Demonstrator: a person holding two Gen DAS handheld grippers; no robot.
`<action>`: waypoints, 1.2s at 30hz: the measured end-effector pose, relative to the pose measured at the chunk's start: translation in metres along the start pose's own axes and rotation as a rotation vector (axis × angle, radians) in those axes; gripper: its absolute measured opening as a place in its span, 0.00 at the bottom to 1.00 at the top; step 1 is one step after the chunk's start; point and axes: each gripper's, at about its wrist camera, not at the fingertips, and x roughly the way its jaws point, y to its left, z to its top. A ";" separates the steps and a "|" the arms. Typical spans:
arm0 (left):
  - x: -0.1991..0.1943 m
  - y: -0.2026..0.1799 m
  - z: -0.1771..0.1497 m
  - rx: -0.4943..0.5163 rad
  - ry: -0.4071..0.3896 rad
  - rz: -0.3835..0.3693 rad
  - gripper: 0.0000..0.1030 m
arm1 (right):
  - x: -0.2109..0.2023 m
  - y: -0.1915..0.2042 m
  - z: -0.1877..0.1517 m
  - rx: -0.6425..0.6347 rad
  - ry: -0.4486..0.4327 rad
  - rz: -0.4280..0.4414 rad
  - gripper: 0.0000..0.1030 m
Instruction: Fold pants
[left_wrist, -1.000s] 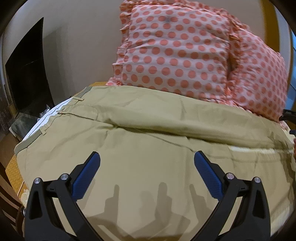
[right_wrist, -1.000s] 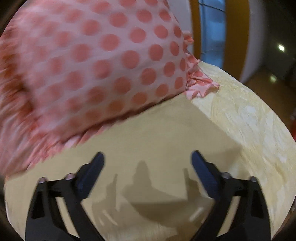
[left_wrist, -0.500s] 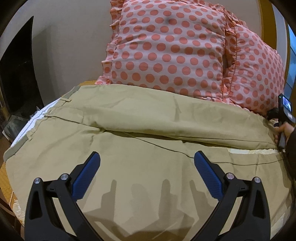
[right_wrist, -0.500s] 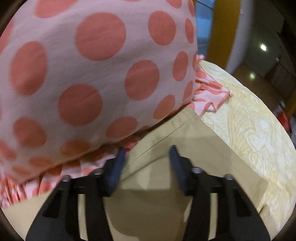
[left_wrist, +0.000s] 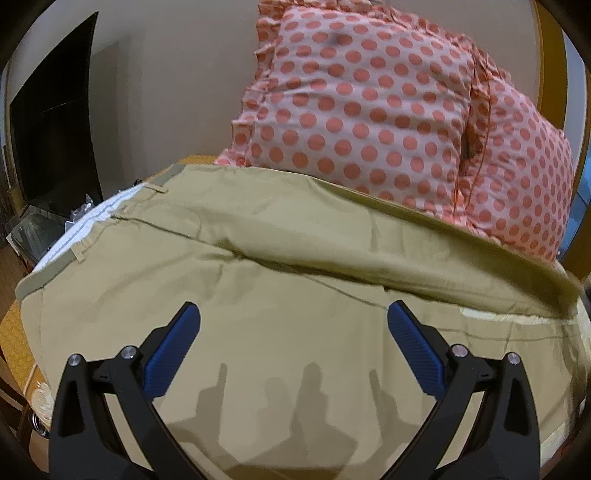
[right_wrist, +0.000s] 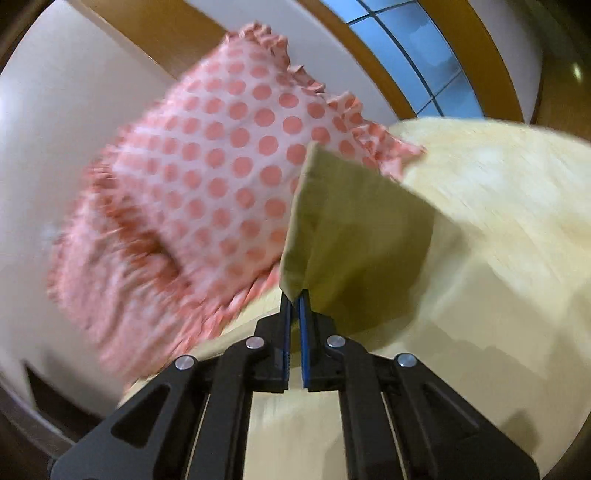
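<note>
Khaki pants (left_wrist: 280, 302) lie spread across the bed, waistband at the left, legs running right, the far leg resting against the pillows. My left gripper (left_wrist: 291, 343) is open and empty, hovering just above the near leg. My right gripper (right_wrist: 294, 295) is shut on the hem end of a pant leg (right_wrist: 347, 229) and holds it lifted off the bed, the cloth standing up in front of the pillow.
Two pink pillows with orange dots (left_wrist: 369, 107) lean against the wall behind the pants; one shows in the right wrist view (right_wrist: 207, 177). A yellow patterned bedspread (right_wrist: 498, 192) covers the bed. A dark TV (left_wrist: 55, 122) stands at the far left.
My right gripper closed on the pant leg's hem and lifted it up off the bed. My left gripper stayed open over the pants and shifted its view slightly.
</note>
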 end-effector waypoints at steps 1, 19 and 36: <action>-0.001 0.001 0.003 -0.005 -0.004 -0.004 0.98 | -0.005 0.004 -0.007 0.026 0.016 0.004 0.04; 0.032 0.021 0.055 -0.083 0.040 -0.149 0.98 | -0.026 -0.031 -0.026 0.179 0.055 0.102 0.01; 0.203 0.057 0.123 -0.330 0.363 0.016 0.06 | -0.052 -0.038 -0.013 0.117 0.010 0.189 0.01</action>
